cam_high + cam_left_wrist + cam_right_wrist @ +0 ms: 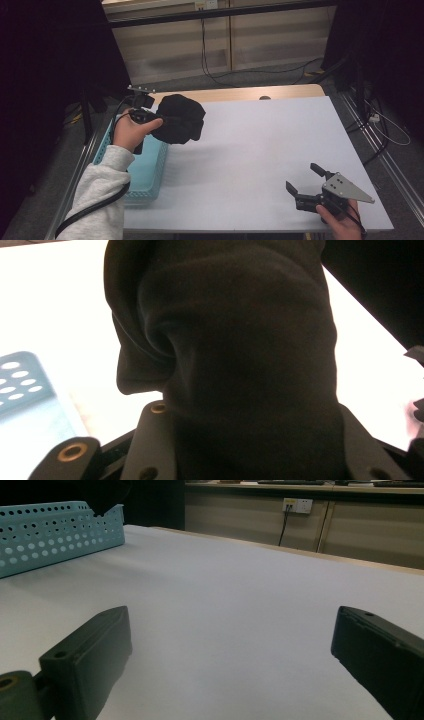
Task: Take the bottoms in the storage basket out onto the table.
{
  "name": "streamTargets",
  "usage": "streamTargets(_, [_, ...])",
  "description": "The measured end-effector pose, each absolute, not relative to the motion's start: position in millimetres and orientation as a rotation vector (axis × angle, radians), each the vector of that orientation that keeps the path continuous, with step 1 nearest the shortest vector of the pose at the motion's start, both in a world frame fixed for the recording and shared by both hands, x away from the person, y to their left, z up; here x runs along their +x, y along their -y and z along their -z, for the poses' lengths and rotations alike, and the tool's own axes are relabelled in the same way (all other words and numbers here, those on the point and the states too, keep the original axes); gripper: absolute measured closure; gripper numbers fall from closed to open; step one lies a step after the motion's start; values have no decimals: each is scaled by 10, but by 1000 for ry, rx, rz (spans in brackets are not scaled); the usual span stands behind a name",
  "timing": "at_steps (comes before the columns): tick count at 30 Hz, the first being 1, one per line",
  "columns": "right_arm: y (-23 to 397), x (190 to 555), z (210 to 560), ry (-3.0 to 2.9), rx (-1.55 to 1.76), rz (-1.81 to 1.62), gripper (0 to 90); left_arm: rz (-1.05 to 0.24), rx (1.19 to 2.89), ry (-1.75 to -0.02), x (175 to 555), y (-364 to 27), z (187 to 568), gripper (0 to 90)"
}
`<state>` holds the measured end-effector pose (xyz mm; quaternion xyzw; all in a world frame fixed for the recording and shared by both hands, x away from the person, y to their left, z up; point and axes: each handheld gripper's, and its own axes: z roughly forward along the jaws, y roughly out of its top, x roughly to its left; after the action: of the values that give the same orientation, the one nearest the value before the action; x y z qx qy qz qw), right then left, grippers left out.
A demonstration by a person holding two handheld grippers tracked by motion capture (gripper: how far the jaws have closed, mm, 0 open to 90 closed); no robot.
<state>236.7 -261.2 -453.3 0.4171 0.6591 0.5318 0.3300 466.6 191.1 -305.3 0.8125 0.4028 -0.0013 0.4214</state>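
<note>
Black cloth (235, 365), bunched and folded on itself, hangs right in front of the left gripper's camera, pinched between that gripper's jaws; in the high view the same bundle (181, 119) is held clear of the surface, above the far right corner of the teal basket (150, 175), partly over the white table (270, 150) just beside the basket's rim. Left gripper (156, 120) sits at the basket's far end, its jaws closed on a thick fold of the cloth, with the person's left hand (131, 131) wrapped round its handle and a grey sleeve (102, 195) trailing back along the basket's left side.

Right gripper (306, 184) rests low, well apart from the basket, near the table's front right corner; its jaws stand spread wide with nothing between them, as the right gripper view confirms, where the perforated basket wall (55, 532) sits off to the far left.

By my reading the step in hand is carrying the cloth out of the basket and over the table; the next move calls for bringing the bundle away from the basket toward the table's middle, lowering it until it rests, and only then loosening the pinch; the right gripper looks ready to take a free edge so the cloth can be spread.
</note>
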Motion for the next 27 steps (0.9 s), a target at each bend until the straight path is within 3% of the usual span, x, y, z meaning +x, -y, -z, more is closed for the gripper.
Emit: streamTargets(27, [2593,2385,4540,-1733,1082,-1392,22,47,2104,-815,4352,-1151,3612,621])
